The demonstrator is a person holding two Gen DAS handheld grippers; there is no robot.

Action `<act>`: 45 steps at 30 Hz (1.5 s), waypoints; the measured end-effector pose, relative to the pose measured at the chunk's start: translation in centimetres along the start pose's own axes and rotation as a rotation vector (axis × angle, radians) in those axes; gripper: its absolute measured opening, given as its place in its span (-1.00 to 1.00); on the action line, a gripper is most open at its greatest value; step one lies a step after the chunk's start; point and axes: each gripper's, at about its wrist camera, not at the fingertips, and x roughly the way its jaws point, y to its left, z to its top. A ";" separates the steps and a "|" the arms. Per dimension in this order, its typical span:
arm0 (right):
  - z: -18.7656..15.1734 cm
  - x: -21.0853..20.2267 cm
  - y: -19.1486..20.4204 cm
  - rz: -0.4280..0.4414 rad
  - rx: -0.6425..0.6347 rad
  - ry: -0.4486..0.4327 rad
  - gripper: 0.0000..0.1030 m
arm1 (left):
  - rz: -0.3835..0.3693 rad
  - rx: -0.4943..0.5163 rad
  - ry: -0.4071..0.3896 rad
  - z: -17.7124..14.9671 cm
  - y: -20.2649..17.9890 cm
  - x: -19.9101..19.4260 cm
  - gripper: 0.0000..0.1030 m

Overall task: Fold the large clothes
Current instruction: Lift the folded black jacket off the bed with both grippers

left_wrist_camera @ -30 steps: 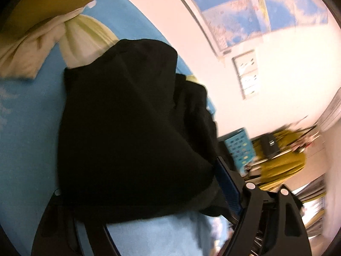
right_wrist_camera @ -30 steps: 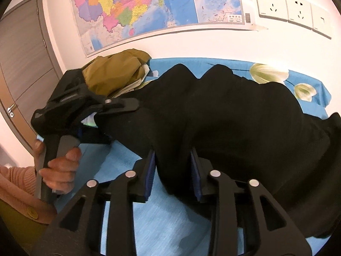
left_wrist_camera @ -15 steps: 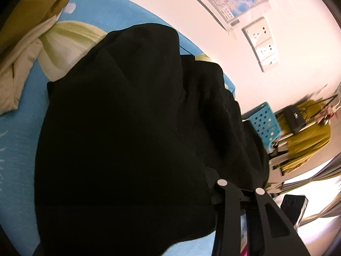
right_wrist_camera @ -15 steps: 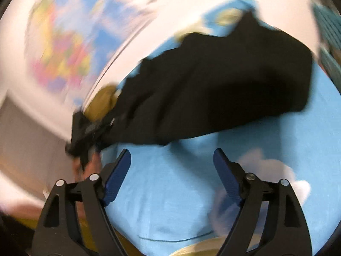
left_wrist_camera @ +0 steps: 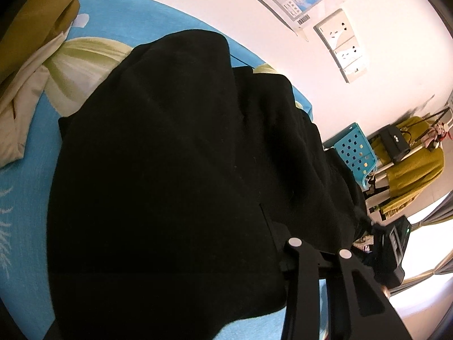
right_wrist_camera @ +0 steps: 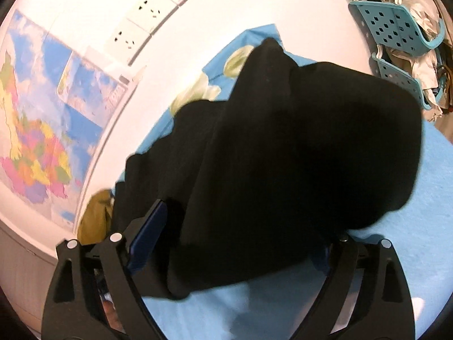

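Note:
A large black garment (left_wrist_camera: 181, 170) lies bunched on a blue flowered sheet (left_wrist_camera: 136, 19). It fills most of the left wrist view and hides my left gripper's left finger; only the right finger (left_wrist_camera: 294, 252) shows, at the cloth's edge. In the right wrist view the same garment (right_wrist_camera: 297, 175) lies between the wide-spread fingers of my right gripper (right_wrist_camera: 240, 235). The left blue pad (right_wrist_camera: 147, 235) is bare, and the cloth drapes over the gap without being pinched.
An olive garment (left_wrist_camera: 36, 14) and a cream cloth (left_wrist_camera: 22, 93) lie at the sheet's far left. A wall with a map (right_wrist_camera: 36, 130) and sockets (right_wrist_camera: 147, 14) runs behind. Turquoise perforated baskets (right_wrist_camera: 396, 25) and a rack with a yellow garment (left_wrist_camera: 410, 170) stand to the right.
My right gripper let go of the black garment, opened wide and swung round to its right end. The left gripper moved closer over the cloth, which now covers its left finger.

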 end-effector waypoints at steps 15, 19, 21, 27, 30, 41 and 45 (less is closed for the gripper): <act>1.0 2.4 0.3 -0.015 -0.097 0.048 0.19 | 0.129 0.134 0.020 1.3 -2.8 1.4 0.35; 1.1 3.0 0.7 -0.010 -0.132 0.088 -0.15 | 0.199 0.145 0.001 1.1 -3.0 1.5 0.00; 1.2 2.9 1.0 -0.005 -0.153 0.094 -0.36 | 0.194 0.133 0.004 1.1 -2.7 1.1 -0.11; 1.7 0.8 3.9 0.050 -0.260 0.067 -0.61 | 0.187 0.153 -0.038 1.0 -3.5 -1.0 -0.39; 1.3 -1.1 5.5 0.095 -0.318 0.035 -0.62 | 0.149 0.168 -0.043 0.9 -3.9 -3.1 -0.40; -1.2 1.3 1.7 0.052 -0.187 0.160 0.01 | 0.180 0.174 0.040 -0.6 -1.4 -1.4 0.07; -1.1 1.9 1.6 0.049 -0.167 0.147 0.12 | 0.212 0.211 0.036 -0.3 -1.7 -1.0 0.25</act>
